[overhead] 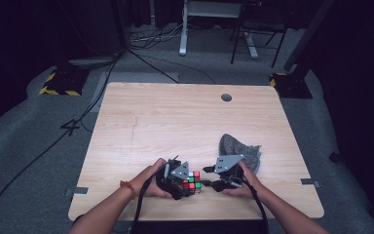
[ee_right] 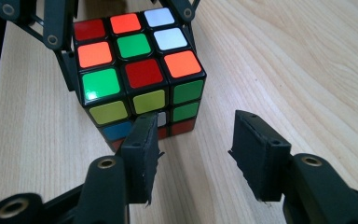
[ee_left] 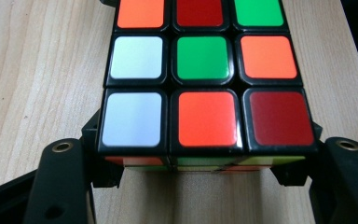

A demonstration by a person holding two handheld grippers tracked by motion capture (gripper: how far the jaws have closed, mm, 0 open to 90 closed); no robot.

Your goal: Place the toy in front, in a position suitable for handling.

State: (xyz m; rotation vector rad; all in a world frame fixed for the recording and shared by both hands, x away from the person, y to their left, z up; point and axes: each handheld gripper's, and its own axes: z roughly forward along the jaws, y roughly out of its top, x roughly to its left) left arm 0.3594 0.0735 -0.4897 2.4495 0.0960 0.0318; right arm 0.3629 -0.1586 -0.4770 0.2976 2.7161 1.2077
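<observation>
Lab/studio: black curtains (overhead: 24, 39), floor cables (overhead: 146, 41), taped stand bases (overhead: 61, 83).

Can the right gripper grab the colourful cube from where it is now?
Probably yes. The right gripper is open and sits right by the cube, with bare table around it. The left gripper holds the cube's other end, so this side looks free.

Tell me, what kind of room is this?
Probably a recording studio or lab. A light wooden table stands on grey carpet among black curtains, with black cables trailing across the floor and yellow-and-black striped stand bases at its corners.
</observation>
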